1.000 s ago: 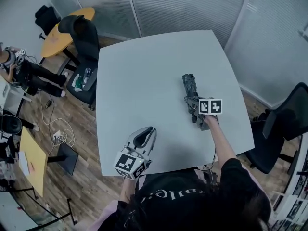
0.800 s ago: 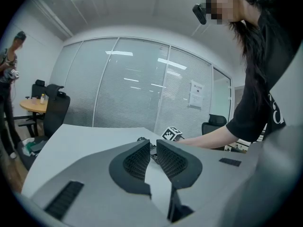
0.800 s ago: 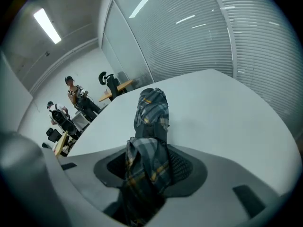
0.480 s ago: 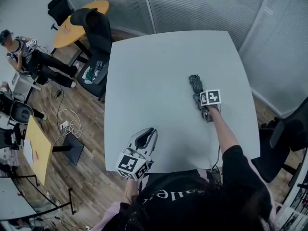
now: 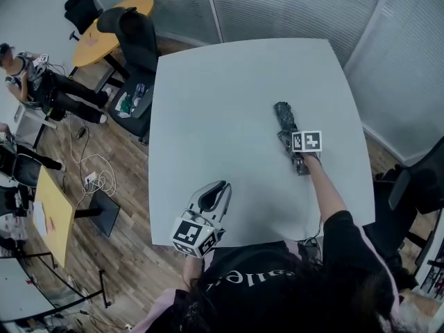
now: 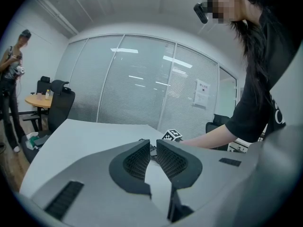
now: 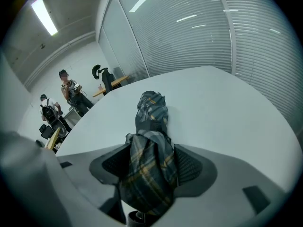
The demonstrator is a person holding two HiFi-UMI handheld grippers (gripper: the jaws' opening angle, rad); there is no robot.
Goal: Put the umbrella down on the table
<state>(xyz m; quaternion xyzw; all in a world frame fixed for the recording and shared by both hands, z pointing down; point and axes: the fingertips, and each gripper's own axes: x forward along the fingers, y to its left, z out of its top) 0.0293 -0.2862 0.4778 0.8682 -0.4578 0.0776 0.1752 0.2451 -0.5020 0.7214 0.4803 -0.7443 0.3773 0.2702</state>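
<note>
A folded dark plaid umbrella [image 5: 283,116] lies on the pale grey table [image 5: 222,96], right of centre. My right gripper [image 5: 288,139] is at its near end, pointing steeply down. In the right gripper view the umbrella [image 7: 152,112] runs away between the two pads [image 7: 191,167], and the jaws are opening around it, with mesh showing on both sides. My left gripper [image 5: 222,187] hovers over the table's near edge, away from the umbrella. Its jaws are together with nothing between them [image 6: 152,144].
A black office chair [image 5: 132,40] and a round wooden table [image 5: 111,30] stand beyond the table's far-left corner. Another black chair [image 5: 416,186] is at the right. People [image 5: 28,82] and floor cables [image 5: 97,182] are at the left. Glass walls with blinds close the back.
My right gripper came down with the umbrella, which now rests along the tabletop. The left gripper has stayed near the table's front edge.
</note>
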